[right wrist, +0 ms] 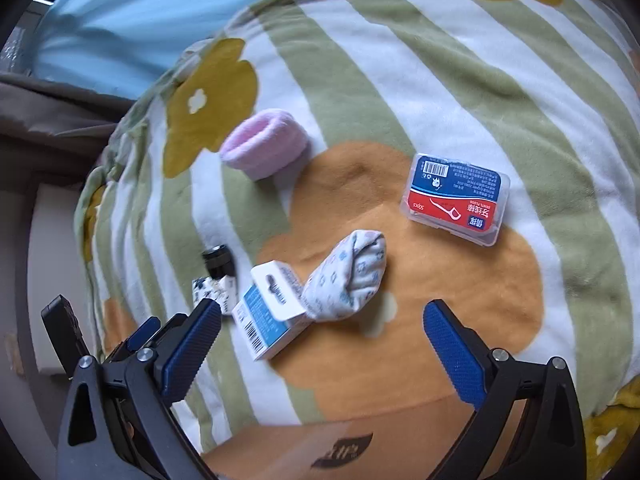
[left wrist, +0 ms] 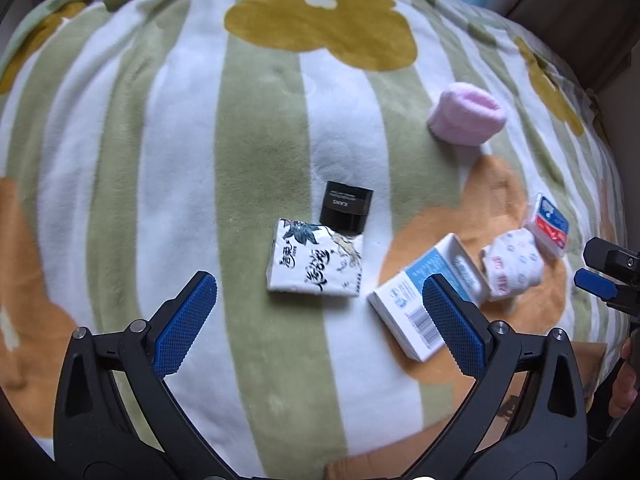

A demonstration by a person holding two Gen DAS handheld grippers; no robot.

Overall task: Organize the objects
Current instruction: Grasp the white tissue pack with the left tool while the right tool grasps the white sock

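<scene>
Left gripper (left wrist: 318,320) jaws wide apart, nothing between them, hovering over the striped flower blanket (left wrist: 260,120). Right gripper (right wrist: 320,344) also spread wide and holding nothing; its blue pad tip shows at the right edge of the left wrist view.

Items on the blanket:
- tissue pack (left wrist: 316,258), white with black ink print, lying flat just ahead of the left gripper
- black KANS box (left wrist: 346,210) touching the tissue pack's far edge, closed, contents not visible
- white-and-blue carton (left wrist: 420,292) right of the tissue pack, barcode end toward the camera, far flap hanging open; inside can't be made out. Left gripper's right finger overlaps it in view; can't tell if they touch
- patterned rolled sock (left wrist: 514,266) pressed against the carton's open end, outside it, not in it
- floss pick case (right wrist: 456,200), clear plastic with red/blue label, lid shut, lying flat apart from the sock on the orange flower patch
- pink rolled sock (right wrist: 266,150) farther back, well apart from the rest

Brown cardboard box (right wrist: 320,444) edge at the bottom of the right wrist view, between the right fingers; interior not visible

Both views slightly motion-blurred
</scene>
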